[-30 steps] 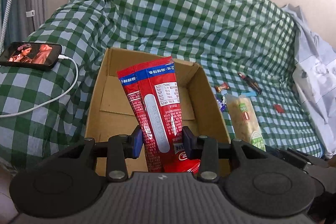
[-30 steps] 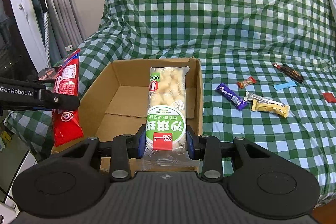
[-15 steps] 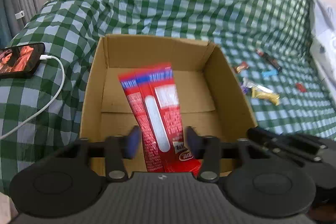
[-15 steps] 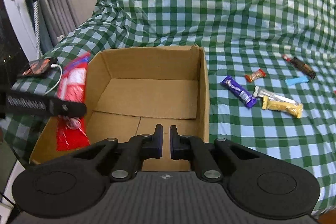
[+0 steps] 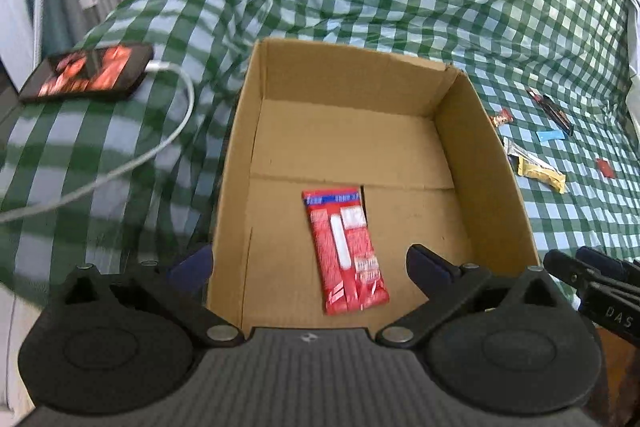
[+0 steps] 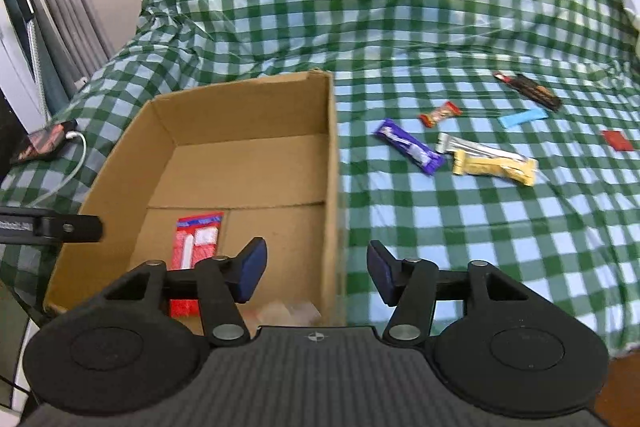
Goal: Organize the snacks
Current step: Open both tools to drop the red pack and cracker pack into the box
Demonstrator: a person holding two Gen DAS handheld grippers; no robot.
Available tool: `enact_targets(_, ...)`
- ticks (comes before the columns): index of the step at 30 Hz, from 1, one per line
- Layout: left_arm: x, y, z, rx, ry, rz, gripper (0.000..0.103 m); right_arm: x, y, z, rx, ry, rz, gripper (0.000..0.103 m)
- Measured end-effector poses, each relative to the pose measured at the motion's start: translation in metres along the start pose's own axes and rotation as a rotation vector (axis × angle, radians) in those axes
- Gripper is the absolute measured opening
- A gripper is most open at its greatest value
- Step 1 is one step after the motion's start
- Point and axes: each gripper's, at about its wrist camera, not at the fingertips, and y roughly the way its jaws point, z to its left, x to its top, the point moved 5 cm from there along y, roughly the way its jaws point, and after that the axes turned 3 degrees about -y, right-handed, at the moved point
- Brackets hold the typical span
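While its jaws are opening to full spread, the left gripper (image 5: 308, 265) is held above a cardboard box (image 5: 486, 163), with nothing pressed between its blue pads. A red snack packet (image 5: 344, 251) is seen lying flat on the box floor below, free of the pads; its white label panels are blurred and cannot be read. The right gripper (image 6: 316, 269) is pictured with jaws also opening and nothing gripped, poised over the box's near right corner. A pale, clear-wrapped pack (image 6: 286, 309) is glimpsed inside that corner, mostly hidden by the gripper body. The letters "DAS" are made out on the black arm of the right gripper where it enters the left camera's lower right edge. The box is set on a green-and-white checked cloth (image 6: 400, 11). To its right, on the cloth, loose snacks are scattered: a purple bar (image 6: 408, 146), a yellow bar (image 6: 494, 169), a silver wrapper (image 6: 476, 148), a small red-ended sweet (image 6: 440, 113), a blue strip (image 6: 523, 117), a dark bar (image 6: 530, 91) and a red sachet (image 6: 618, 140); no writing on them is legible. A lit phone (image 5: 90, 73) on a white cable (image 5: 160, 147) is shown left of the box.
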Motion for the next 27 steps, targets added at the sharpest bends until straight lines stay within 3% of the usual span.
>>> enact_targets(6,-0.019,-0.014,0.004,0.005,-0.010,0.013,0.103,-0.028,-0.011,0.002,-0.027,-0.073,0.056,0.069)
enact_targets(13,-0.023,-0.022,-0.003,-0.010,0.000,0.007,0.103,-0.034,-0.029,0.004,-0.044,-0.106,0.035,0.073)
enact_targets(20,-0.026,-0.013,-0.004,-0.029,-0.005,0.032,0.103,-0.044,-0.017,0.006,-0.080,-0.161,0.121,0.074)
enact_targets(27,-0.025,-0.005,0.008,-0.015,-0.035,0.050,0.103,-0.018,0.007,0.029,-0.123,-0.320,0.021,0.080)
